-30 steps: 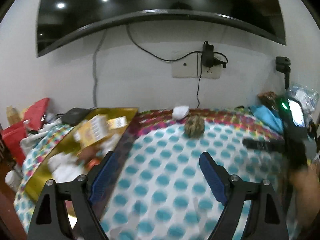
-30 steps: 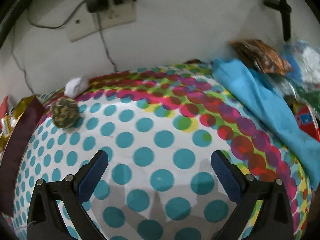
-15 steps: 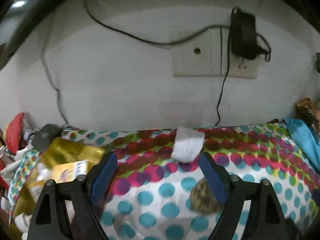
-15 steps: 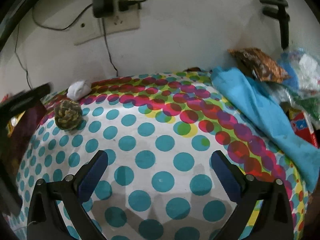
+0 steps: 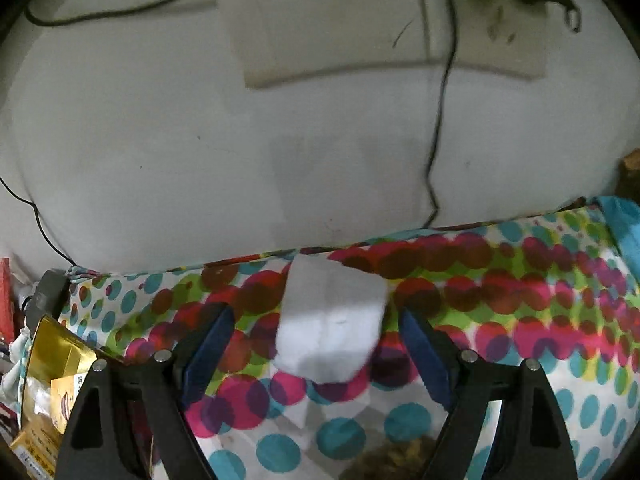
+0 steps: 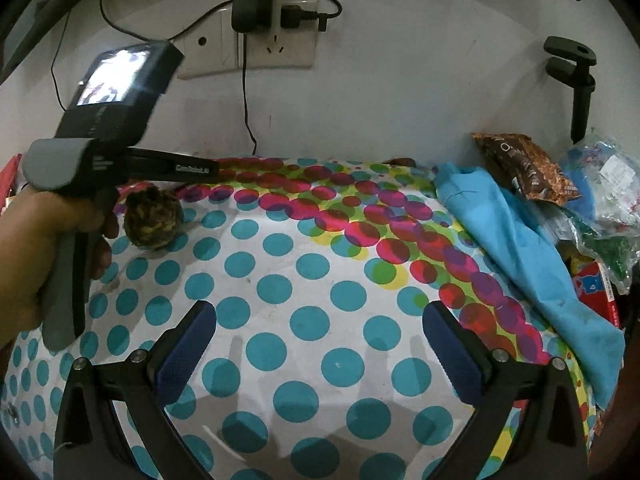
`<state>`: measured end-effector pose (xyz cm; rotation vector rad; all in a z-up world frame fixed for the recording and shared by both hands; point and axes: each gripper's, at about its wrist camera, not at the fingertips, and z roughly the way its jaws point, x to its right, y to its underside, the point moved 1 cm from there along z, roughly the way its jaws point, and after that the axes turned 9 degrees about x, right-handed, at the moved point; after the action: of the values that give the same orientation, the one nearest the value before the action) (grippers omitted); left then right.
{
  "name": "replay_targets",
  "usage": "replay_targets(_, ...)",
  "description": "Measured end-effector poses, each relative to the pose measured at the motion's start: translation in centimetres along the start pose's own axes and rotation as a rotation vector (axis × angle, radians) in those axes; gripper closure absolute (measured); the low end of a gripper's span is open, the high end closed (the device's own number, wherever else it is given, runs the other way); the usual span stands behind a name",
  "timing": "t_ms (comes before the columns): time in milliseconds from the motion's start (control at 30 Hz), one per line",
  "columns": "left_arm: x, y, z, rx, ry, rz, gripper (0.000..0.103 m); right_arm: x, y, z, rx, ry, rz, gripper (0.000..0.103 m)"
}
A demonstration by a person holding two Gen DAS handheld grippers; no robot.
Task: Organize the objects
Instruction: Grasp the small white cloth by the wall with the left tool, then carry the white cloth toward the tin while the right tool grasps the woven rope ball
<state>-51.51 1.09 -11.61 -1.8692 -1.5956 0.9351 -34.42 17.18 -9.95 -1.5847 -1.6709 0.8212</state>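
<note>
You see a matt white foam-like block (image 5: 330,326) on the desk's smooth polka-dot cloth (image 6: 320,280), a rough woven rope ball (image 6: 152,220) and a crinkly glossy brown foil packet (image 6: 524,168).

Your white block (image 5: 330,326) is a soft-edged, blurred cuboid lying on the dotted tablecloth (image 5: 520,300), close to its far edge by the wall. Your woven olive-brown ball (image 6: 152,218) sits on the same tablecloth, nearer you than the block, well left of centre.
</note>
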Motion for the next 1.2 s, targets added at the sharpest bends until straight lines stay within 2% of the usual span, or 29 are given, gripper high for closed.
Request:
replay_targets(33, -0.1, 0.0, 0.3, -0.008, 0.007, -0.001, 0.029, -0.1, 0.0, -0.1, 0.003, 0.001, -0.003, 0.000)
replay_targets(67, -0.1, 0.1, 0.5, -0.014, 0.004, 0.007, 0.044, -0.1, 0.0, -0.1, 0.008, 0.002, -0.007, 0.000)
replay_targets(133, -0.1, 0.2, 0.7, -0.019, 0.011, 0.019, 0.055, -0.2, 0.1, -0.1, 0.008, 0.004, -0.010, 0.000)
replay_targets(333, -0.7, 0.6, 0.0, 0.000, 0.010, -0.002, 0.058, -0.3, 0.1, -0.2, 0.007, 0.004, -0.013, 0.000)
replay_targets(467, -1.9, 0.9, -2.0, 0.043, 0.002, -0.038, 0.058, -0.4, 0.1, -0.1, 0.002, 0.003, -0.021, 0.000)
replay_targets(700, -5.2, 1.8, -5.8, 0.063, 0.017, -0.099, 0.059, -1.0, 0.1, -0.1, 0.001, -0.010, -0.045, 0.000)
replay_targets(800, -5.0, 1.9, -7.7, 0.087, 0.018, -0.101, 0.059, -1.2, 0.1, 0.4, -0.028, -0.015, -0.058, 0.000)
replay_targets(967, -6.9, 4.3, -12.6, 0.134, 0.030, -0.140, 0.059, -1.4, 0.2, 0.7, -0.042, -0.027, -0.069, 0.000)
replay_targets(1200, -8.4, 10.1, -20.2, 0.204, 0.047, -0.118, 0.058, -2.8, 0.4, 0.6, -0.040, -0.059, -0.121, 0.000)
